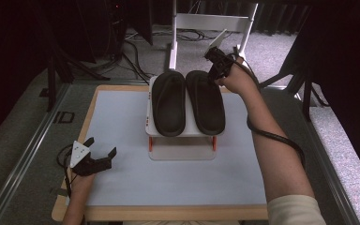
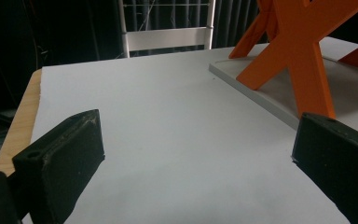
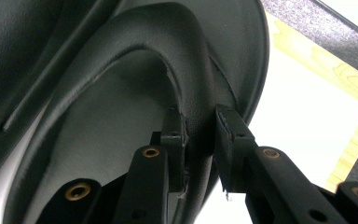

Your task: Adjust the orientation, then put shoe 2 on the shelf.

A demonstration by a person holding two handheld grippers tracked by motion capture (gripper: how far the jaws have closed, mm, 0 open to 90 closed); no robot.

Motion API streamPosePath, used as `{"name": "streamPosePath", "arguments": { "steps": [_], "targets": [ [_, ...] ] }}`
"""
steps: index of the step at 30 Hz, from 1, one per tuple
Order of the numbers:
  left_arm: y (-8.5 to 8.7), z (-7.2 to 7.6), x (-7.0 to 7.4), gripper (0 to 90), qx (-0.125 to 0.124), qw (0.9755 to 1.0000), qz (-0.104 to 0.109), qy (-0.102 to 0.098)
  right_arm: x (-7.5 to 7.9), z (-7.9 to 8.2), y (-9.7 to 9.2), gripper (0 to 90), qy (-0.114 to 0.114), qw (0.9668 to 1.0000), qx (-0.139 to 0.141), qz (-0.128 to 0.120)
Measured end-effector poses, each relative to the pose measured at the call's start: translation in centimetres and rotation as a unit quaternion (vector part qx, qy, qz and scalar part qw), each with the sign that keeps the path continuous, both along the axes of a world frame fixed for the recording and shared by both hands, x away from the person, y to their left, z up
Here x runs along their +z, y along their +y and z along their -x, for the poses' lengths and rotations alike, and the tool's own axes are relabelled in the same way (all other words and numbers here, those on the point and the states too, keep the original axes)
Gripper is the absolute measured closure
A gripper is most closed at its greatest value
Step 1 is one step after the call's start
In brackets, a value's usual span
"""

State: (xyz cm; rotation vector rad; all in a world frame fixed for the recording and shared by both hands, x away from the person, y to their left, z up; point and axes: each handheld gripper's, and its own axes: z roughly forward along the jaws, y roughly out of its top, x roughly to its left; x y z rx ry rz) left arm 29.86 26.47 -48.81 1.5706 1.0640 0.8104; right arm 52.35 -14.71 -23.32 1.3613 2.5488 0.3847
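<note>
Two black slippers lie side by side on a white rack (image 1: 182, 153) with orange legs, toes toward the far edge. My right gripper (image 1: 215, 70) is at the far end of the right slipper (image 1: 207, 110). In the right gripper view this gripper (image 3: 200, 126) is shut on the edge of the slipper's upper (image 3: 121, 93), one pad inside and one outside. The left slipper (image 1: 168, 103) lies untouched. My left gripper (image 1: 102, 145) rests low over the table's near left part, open and holding nothing. In the left gripper view its jaws (image 2: 198, 135) stand wide apart over the bare mat.
A pale mat (image 1: 122, 178) covers the wooden table. The rack's orange crossed leg (image 2: 303, 56) and flat base (image 2: 261, 100) stand right of the left gripper. A white metal frame (image 1: 211, 23) stands on the carpet beyond the table. A cable runs along the right forearm.
</note>
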Motion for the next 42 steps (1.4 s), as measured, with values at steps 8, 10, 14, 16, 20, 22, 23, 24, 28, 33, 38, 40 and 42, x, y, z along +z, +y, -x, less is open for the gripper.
{"name": "streamPosePath", "arguments": {
  "steps": [8,10,14,16,20,22,23,24,28,33,38,40,42],
  "targets": [
    [0.0,0.0,0.0,1.7,0.000,1.0000,0.001,0.001,-0.2,0.1,0.1,72.6,0.015,0.9997,-0.007,-0.016],
    [0.0,0.0,0.0,1.7,0.000,1.0000,0.001,0.001,-0.2,0.2,0.0,72.3,0.016,0.9996,-0.009,-0.021],
    [0.0,0.0,0.0,1.7,0.000,1.0000,0.001,0.001,-0.3,0.4,-0.2,71.6,0.021,0.9991,-0.013,-0.033],
    [0.0,0.0,0.0,1.7,0.000,1.0000,0.001,0.001,-0.3,0.5,-0.3,70.9,0.025,0.9987,-0.016,-0.042],
    [0.0,0.0,0.0,1.7,0.001,1.0000,0.001,0.001,-0.3,0.5,-0.6,69.9,0.036,0.9971,-0.023,-0.062],
    [0.0,0.0,0.0,1.8,0.001,1.0000,0.002,0.001,-0.3,0.4,-0.7,69.7,0.040,0.9962,-0.031,-0.072],
    [0.0,0.0,0.0,1.8,0.001,1.0000,0.002,0.002,-0.4,0.5,-0.7,69.0,0.037,0.9967,-0.026,-0.068],
    [0.0,0.0,0.0,1.8,0.001,1.0000,0.002,0.001,-0.4,0.5,-0.7,66.8,0.035,0.9970,-0.016,-0.067],
    [0.0,0.0,0.0,1.8,0.001,1.0000,0.001,0.001,-0.3,0.9,-1.0,48.8,-0.017,0.9978,0.032,-0.055],
    [0.0,0.0,0.0,1.7,0.000,1.0000,0.000,0.000,0.0,1.4,-1.8,36.1,-0.043,0.9964,0.036,-0.064],
    [0.0,0.0,0.0,1.7,0.001,1.0000,0.002,0.001,0.5,2.0,-3.6,33.3,-0.068,0.9925,0.040,-0.093],
    [0.0,0.0,0.0,1.7,0.002,1.0000,0.002,0.001,0.5,2.1,-4.5,31.5,-0.068,0.9924,0.029,-0.098],
    [0.0,0.0,0.0,1.7,0.002,1.0000,0.002,0.000,0.2,2.2,-5.4,28.2,-0.077,0.9915,0.032,-0.099]
  ]
}}
